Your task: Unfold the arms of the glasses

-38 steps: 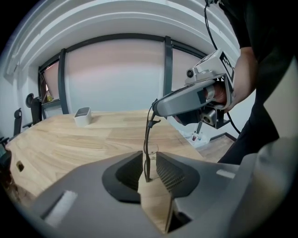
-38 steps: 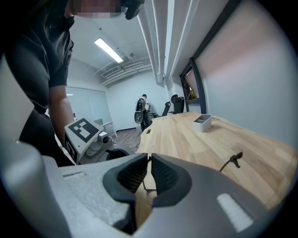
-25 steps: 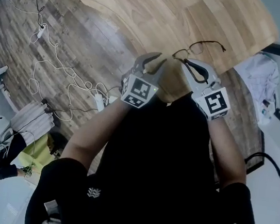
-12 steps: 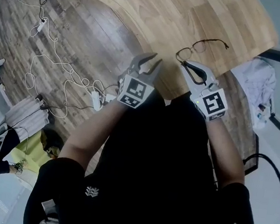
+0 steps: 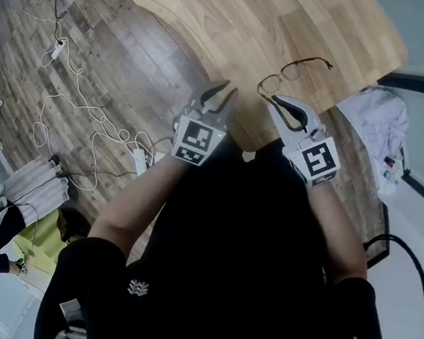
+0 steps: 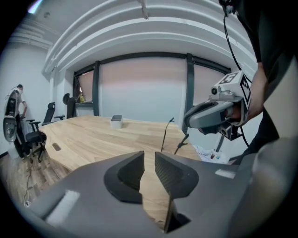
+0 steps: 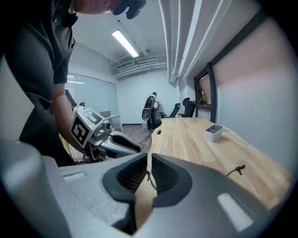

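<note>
Thin dark wire-rimmed glasses [image 5: 294,69] over near edge of light wooden table [image 5: 242,19]; right gripper [image 5: 272,103] jaws pinch frame end. Left gripper [image 5: 221,95] at same table edge, jaws slightly parted, nothing btwn.

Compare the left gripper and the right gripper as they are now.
The right gripper is shut on the thin dark wire-framed glasses; the left gripper holds nothing. The left gripper's jaws stand slightly apart, the right gripper's nearly together. Both are grey and hover at the edge of the wooden table.
</note>
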Motion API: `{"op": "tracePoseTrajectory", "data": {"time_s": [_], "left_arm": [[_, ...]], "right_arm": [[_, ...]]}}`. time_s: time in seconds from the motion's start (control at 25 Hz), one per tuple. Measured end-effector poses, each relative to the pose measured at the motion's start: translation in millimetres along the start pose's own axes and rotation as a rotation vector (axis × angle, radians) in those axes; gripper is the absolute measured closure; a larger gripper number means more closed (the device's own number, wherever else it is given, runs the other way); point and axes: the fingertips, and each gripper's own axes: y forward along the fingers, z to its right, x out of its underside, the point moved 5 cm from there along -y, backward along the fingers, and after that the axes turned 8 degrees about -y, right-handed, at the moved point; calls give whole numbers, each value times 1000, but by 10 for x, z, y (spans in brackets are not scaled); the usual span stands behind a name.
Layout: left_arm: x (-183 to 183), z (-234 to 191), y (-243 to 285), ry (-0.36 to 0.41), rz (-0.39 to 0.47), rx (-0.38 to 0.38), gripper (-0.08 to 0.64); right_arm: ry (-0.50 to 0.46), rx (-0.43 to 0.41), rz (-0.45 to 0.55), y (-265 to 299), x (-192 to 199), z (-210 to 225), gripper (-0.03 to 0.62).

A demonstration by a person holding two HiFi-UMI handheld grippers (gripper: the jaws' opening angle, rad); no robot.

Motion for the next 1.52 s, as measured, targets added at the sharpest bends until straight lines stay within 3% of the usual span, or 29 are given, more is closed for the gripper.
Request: {"op": "tracePoseTrajectory", "data": {"time_s": [0.16,0.36,0.6,0.76,0.92,1.08,1.52], "left_arm": [[-258,-70,-118,-42,76,-55,499],[-631,-19,-200,-32,137,-91,523],[-1028,122,-290,-49,211,-140,546],[-1179,268,-299,-66,240,-165,554],[-1249,339,-269,-72,247,-194,554],[-1272,374,-237,-75,242,-236,554],[-1204,495,-162,-91,227,-303,554]], "right_arm": [[19,60,27,-200,-89,144,563],[39,97,56,-406,-150,431,564],[-6,186,141,-617,-419,829,564],[27,190,193,-729,-517,1034,564],[13,201,233,-888,-535,1249,565],[64,200,257,-989,-496,1410,565],[66,172,229,-1047,-287,1530,592]]}}
